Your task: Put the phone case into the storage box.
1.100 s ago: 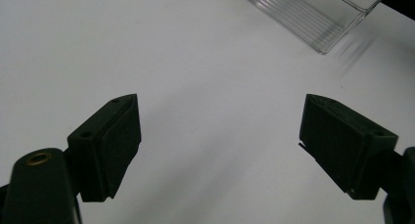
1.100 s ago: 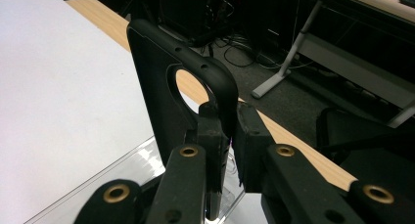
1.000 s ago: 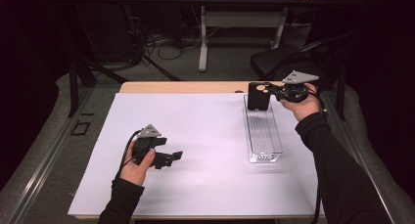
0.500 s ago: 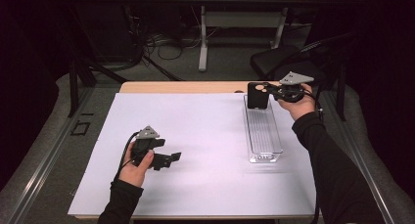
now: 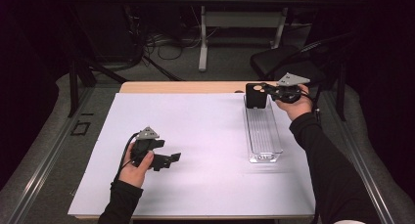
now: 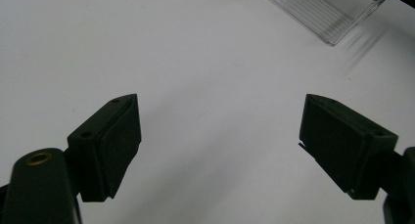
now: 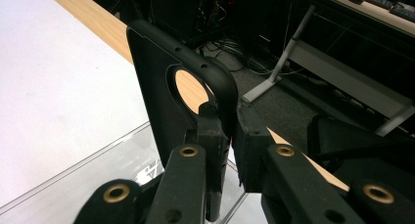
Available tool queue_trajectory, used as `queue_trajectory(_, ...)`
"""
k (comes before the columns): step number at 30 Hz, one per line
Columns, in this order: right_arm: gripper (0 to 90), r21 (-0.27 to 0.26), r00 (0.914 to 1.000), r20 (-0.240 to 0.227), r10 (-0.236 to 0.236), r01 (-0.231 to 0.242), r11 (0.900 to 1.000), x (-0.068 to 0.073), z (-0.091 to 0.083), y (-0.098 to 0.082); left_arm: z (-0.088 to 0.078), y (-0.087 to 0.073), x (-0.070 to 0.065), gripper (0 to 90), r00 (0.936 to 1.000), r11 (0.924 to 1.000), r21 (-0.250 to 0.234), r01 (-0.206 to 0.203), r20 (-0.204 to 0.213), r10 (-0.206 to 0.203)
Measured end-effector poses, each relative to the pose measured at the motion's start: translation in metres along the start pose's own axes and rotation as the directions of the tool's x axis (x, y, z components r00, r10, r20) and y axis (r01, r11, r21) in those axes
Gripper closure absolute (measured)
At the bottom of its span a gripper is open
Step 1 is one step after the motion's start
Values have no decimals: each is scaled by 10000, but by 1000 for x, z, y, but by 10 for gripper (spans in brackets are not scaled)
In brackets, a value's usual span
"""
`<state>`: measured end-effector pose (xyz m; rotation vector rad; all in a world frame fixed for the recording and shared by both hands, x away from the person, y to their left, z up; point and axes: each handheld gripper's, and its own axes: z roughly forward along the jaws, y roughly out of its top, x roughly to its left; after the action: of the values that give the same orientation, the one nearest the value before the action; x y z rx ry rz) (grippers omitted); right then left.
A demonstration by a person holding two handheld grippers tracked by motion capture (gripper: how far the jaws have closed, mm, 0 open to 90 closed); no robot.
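A black phone case (image 5: 255,96) with a round camera hole stands upright over the far end of a long clear plastic tray (image 5: 263,131). My right gripper (image 5: 265,90) is shut on its edge. In the right gripper view the jaws pinch the case (image 7: 166,92) rim at my right gripper (image 7: 234,131), with the tray (image 7: 98,175) below. My left gripper (image 5: 171,159) rests low over the white sheet at the near left, far from the tray. Its jaws stand wide open in the left gripper view, nothing between them at my left gripper (image 6: 220,136); the tray's corner (image 6: 333,9) shows at the top.
A white sheet (image 5: 205,136) covers most of the table, leaving a wooden strip (image 5: 181,87) bare along the far edge. A dark chair (image 5: 279,62) and a table leg (image 5: 203,38) stand on the floor beyond.
My right gripper with the case has edged slightly to the left. The left gripper has stayed where it was.
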<state>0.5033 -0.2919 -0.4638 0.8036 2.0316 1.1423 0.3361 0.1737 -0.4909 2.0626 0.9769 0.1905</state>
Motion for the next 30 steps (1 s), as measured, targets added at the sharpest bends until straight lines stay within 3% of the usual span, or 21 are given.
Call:
queue_trajectory(17,824,11,10000,44,-13,13,10000,-5,4,-2,3,-1,-1,162,10000,10000,73,0,57,-1)
queue_trajectory(23,811,192,9990,319,-309,303,9994,-10,4,-5,4,-1,-2,162,10000,10000,97,9,55,-9)
queue_trajectory(30,805,280,9983,493,-315,302,9992,-15,4,-9,5,-1,-2,162,10000,9999,138,38,79,-39)
